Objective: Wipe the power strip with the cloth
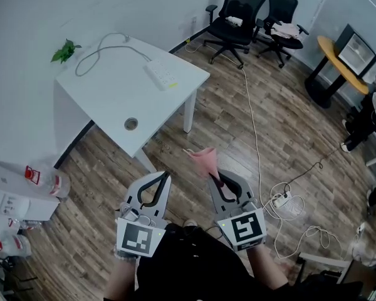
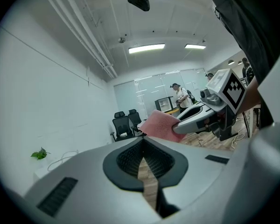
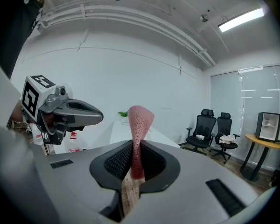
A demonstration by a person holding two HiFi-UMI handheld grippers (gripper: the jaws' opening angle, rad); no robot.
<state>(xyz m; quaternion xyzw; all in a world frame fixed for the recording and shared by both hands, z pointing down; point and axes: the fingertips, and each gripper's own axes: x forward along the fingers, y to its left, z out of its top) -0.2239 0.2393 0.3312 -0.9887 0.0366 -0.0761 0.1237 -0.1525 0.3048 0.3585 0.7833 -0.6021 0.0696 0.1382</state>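
**Head view.** Noted left gripper (image 1: 165,175) and right gripper (image 1: 212,176) side by side low in frame, above wood floor (image 1: 238,137). Found both well apart from white desk (image 1: 106,89) at upper left. Found power strip (image 1: 161,74) lying flat on desk near its far right edge, with cable (image 1: 99,50) looping back toward the wall. Recorded pink cloth (image 1: 203,158) standing up from tips of right gripper, clear of desk and power strip. Logged plant (image 1: 65,51) at far corner of desk, office chairs (image 1: 241,11) beyond it, and bottles (image 1: 47,180) on floor at left.

**Left gripper view.** Found fingers (image 2: 126,158) brought together with tips touching and nothing gripped between them. Sighted right gripper ahead and to the right, with cloth projecting from its tips. Sighted plant low at far left and office chairs in the distance.

**Right gripper view.** Found fingers (image 3: 113,161) clamped tight on lower part of cloth. Noted cloth rising upright between them, with its top edge curled over. Sighted left gripper at left with tips closed, apart from cloth. Noted one bottle below it, desk behind cloth, and office chairs at right.
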